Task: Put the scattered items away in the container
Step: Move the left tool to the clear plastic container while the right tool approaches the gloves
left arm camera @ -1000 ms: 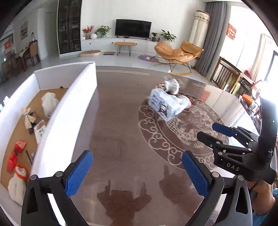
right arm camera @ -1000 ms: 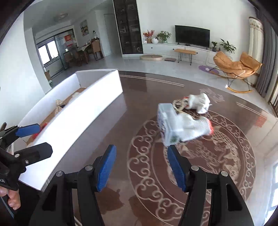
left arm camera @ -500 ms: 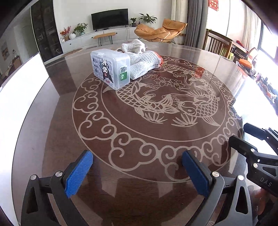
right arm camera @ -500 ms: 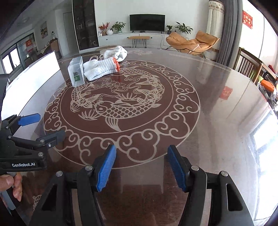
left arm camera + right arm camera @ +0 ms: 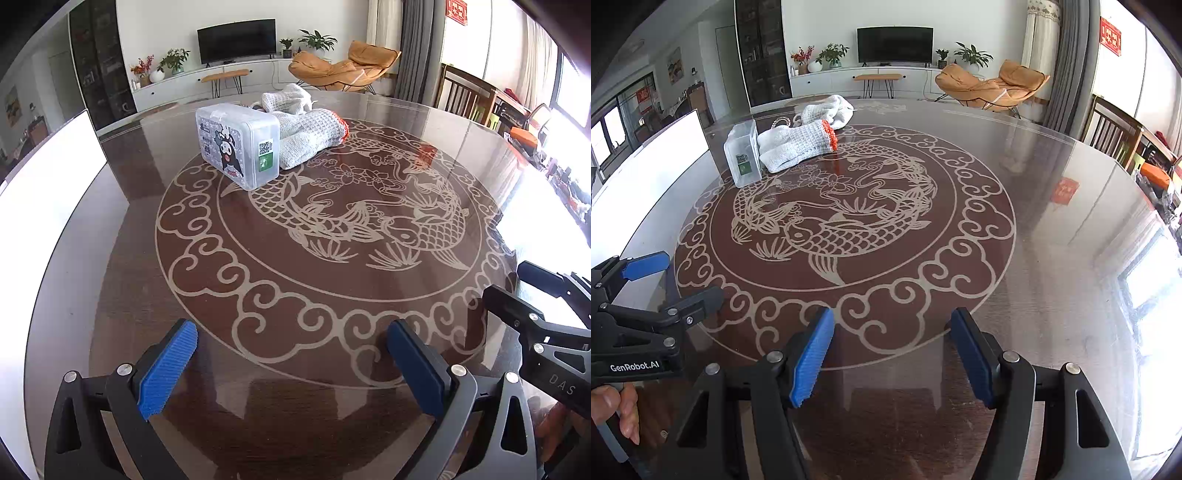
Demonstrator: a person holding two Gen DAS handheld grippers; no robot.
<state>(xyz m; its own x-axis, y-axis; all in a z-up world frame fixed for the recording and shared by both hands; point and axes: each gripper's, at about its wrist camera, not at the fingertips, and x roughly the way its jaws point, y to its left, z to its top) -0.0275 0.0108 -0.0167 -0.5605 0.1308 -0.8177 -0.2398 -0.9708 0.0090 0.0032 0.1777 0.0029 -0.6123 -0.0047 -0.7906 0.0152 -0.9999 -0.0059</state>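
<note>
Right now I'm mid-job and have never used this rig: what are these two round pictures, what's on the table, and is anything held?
Each picture comes from a fisheye camera on a hand-held clamp, looking along its two blue-padded fingers. A person carries one clamp in each hand; there is no robot arm.

In the left view, the left gripper is open and empty. In the right view, the right gripper has its jaws opening, with nothing between them. Each view also shows the other clamp at its edge.

On the glossy table with the fish pattern, at the far side, lie a clear plastic box, a knitted glove with a red cuff leaning against it, and another white glove behind. The white container wall stands at the left.
</note>
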